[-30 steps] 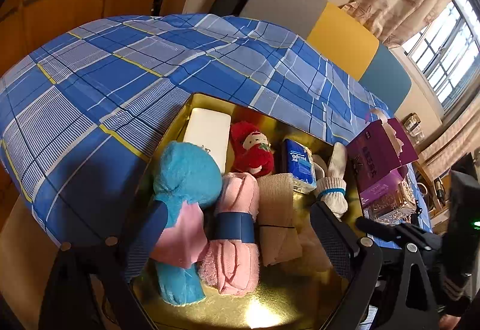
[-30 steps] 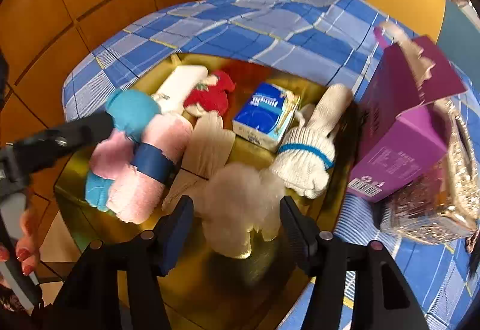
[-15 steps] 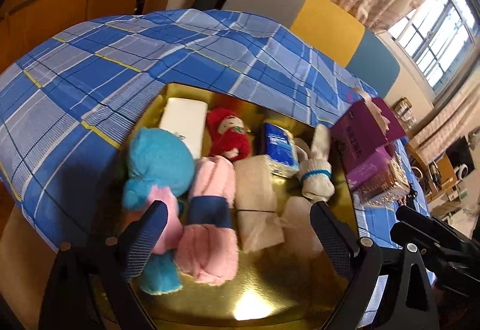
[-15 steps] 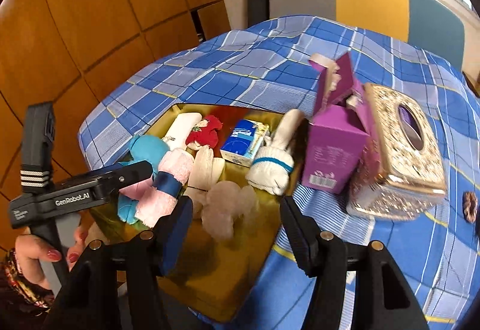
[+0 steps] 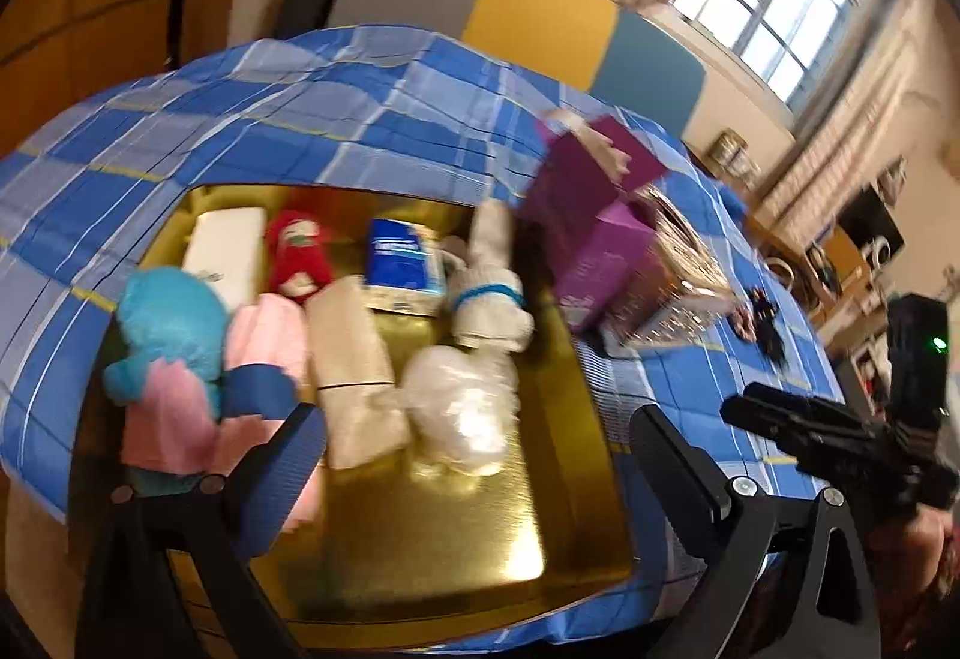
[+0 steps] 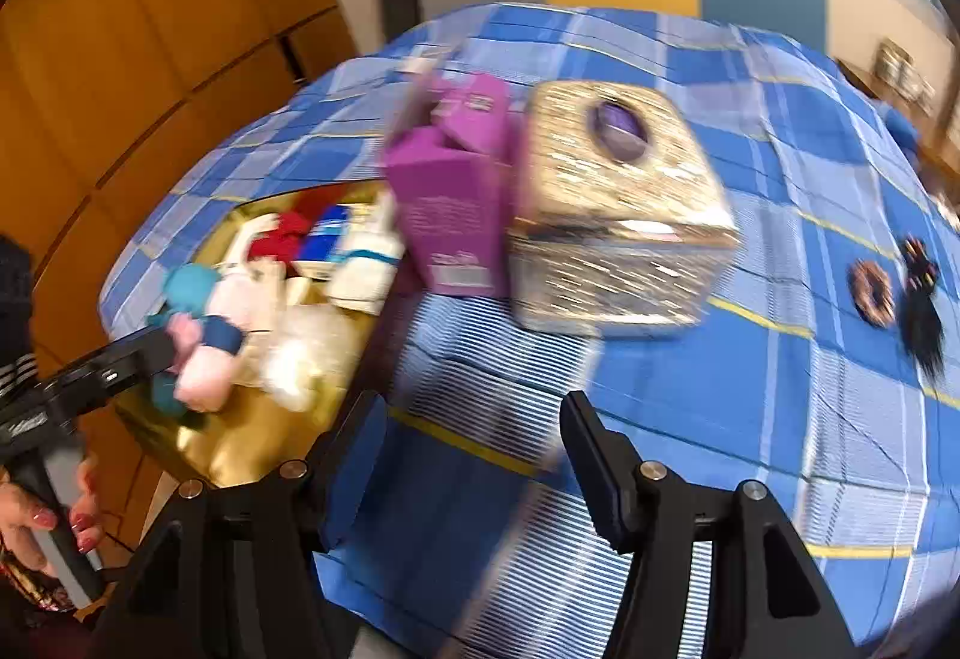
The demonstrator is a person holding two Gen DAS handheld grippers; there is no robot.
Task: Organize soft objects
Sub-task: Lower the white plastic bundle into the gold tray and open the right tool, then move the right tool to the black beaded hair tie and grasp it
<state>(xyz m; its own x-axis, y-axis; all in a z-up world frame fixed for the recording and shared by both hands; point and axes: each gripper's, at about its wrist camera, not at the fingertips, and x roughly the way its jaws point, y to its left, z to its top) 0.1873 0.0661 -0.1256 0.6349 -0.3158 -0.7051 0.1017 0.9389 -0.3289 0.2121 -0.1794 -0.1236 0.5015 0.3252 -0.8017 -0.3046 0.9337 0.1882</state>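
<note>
The soft objects lie packed in a shallow gold tray (image 5: 468,527) that rests on a desk covered by a blue plaid cloth (image 5: 360,119). Along the tray's near left side sits a turquoise plush toy (image 5: 171,323) touching a fuzzy pink roll with a dark blue band (image 5: 264,389), then a folded beige cloth (image 5: 354,365) and a fluffy white plush (image 5: 462,407). Behind them are a flat white pack (image 5: 225,251), a small red doll (image 5: 300,257), a blue-and-white tissue pack (image 5: 399,263) whose print is too blurred to read, and a white knitted sock with a blue stripe (image 5: 489,293). No writing on any of these can be made out; motion blur smears the labels. Just right of the tray stands an open purple carton (image 6: 450,203) with small pale print and a barcode on its side, unreadable, touching a glittery gold tissue box (image 6: 618,221) with an oval opening on top. Farther right on the cloth lie a brown ring-shaped scrunchie (image 6: 871,293) and a black hair piece (image 6: 921,311). The left gripper (image 5: 474,449) hangs over the tray's near part, its jaws opening and nothing between them. The right gripper (image 6: 474,455) is over bare cloth beside the tray, jaws parted about halfway and empty. A hand (image 6: 36,515) with red nails holds the left gripper's handle.
</note>
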